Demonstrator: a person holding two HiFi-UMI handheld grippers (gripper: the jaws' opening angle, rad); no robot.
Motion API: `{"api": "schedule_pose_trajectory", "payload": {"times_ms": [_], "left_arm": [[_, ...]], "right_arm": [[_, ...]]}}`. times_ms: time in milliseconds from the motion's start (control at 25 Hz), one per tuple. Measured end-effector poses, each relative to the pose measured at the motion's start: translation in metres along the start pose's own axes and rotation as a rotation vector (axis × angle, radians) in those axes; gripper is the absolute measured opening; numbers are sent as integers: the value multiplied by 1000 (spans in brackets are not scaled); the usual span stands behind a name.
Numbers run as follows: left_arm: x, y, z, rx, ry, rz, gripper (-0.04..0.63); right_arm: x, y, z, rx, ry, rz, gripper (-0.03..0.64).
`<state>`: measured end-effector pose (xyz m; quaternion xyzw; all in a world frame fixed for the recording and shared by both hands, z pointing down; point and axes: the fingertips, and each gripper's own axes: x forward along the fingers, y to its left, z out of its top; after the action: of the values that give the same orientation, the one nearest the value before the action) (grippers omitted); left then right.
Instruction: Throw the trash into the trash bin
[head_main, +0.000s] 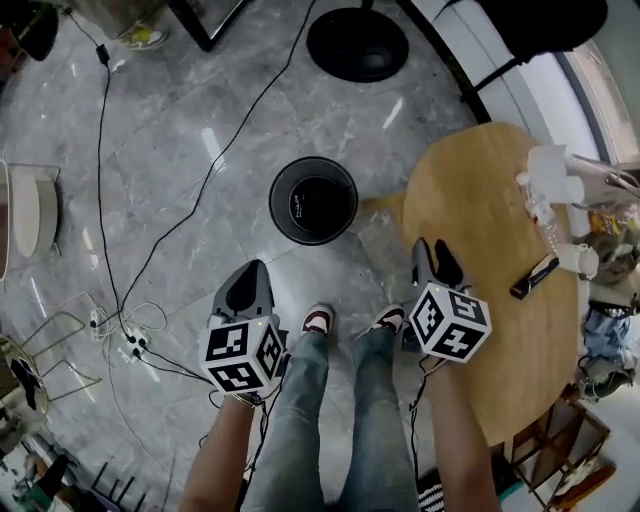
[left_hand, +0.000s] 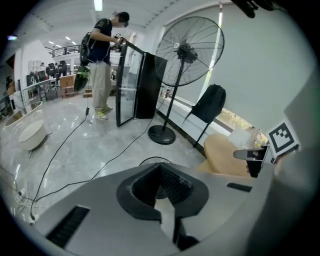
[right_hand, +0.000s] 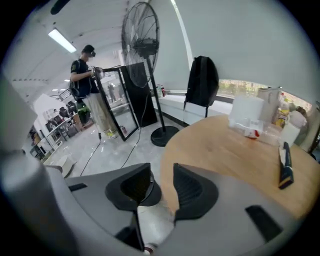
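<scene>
The round black trash bin (head_main: 313, 200) stands on the grey marble floor ahead of my feet; in the left gripper view only its rim (left_hand: 152, 160) shows above the jaws. My left gripper (head_main: 248, 272) (left_hand: 161, 168) hangs over the floor near the bin, shut, its tips meeting with nothing seen between them. Over the near edge of the round wooden table (head_main: 480, 200) (right_hand: 220, 145) my right gripper (head_main: 437, 250) (right_hand: 162, 172) is open and empty. On the table lie a flat black item (head_main: 535, 276) (right_hand: 285, 167), clear plastic bottles (head_main: 545, 180) and white containers (right_hand: 247, 116).
A standing fan's black base (head_main: 357, 43) and black cables (head_main: 100, 150) with a power strip (head_main: 130, 340) lie on the floor. My legs and shoes (head_main: 318, 320) are between the grippers. A person (left_hand: 102, 65) stands by a black glass-door cabinet (left_hand: 135, 82).
</scene>
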<state>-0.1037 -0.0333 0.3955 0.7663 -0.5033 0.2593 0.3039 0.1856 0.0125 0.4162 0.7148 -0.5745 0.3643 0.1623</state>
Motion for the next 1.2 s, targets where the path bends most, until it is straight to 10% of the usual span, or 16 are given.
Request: {"api": "schedule_pose_trajectory", "payload": {"times_ms": [600,1200], "left_arm": [[62,-197,20,251,61,-225,9],[100,-300,-4,371,144,-308,9]], "right_arm": [[-103,-241,-39,344,-37,-403,147],[-80,-306,-69,501,-3,-465,147]]}}
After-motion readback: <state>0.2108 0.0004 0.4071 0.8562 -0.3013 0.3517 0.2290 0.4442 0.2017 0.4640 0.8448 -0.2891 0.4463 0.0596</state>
